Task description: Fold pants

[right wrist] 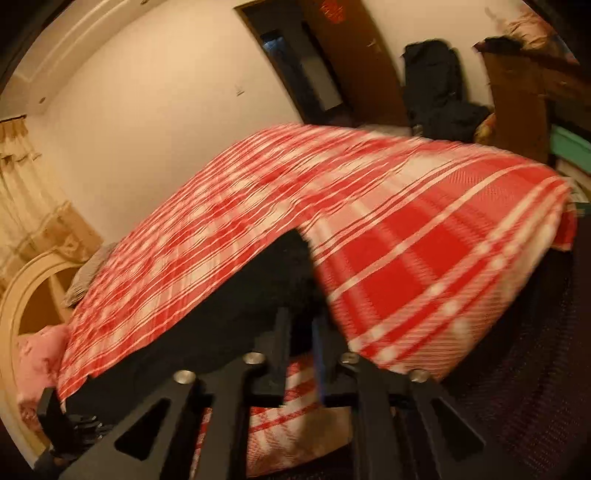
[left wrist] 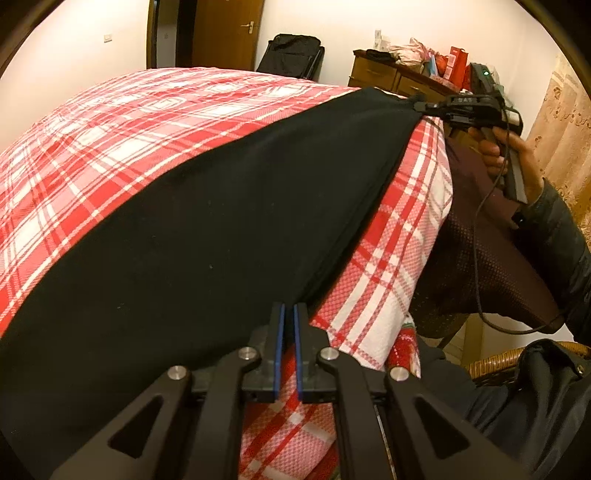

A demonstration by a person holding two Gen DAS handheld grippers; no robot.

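Note:
Black pants (left wrist: 203,221) lie flat in a long band across a red-and-white plaid bed cover (left wrist: 110,129), close to the bed's near edge. My left gripper (left wrist: 289,314) is at one end of the band, its blue pads shut on the pants' edge. At the far end a hand (left wrist: 495,151) holds my right gripper (left wrist: 419,105) at the pants' corner. The right wrist view is blurred. There the right gripper (right wrist: 301,332) has its fingers apart, with the dark pants (right wrist: 240,314) between them and the plaid cover (right wrist: 406,240) beyond.
The bed drops off just right of the pants. A wicker chair (left wrist: 495,365) and the person's dark sleeve are beside it. A wooden dresser (left wrist: 388,74) with clutter, a black bag (left wrist: 291,55) and a door (left wrist: 225,33) stand behind. A cream headboard (right wrist: 22,314) is at the left.

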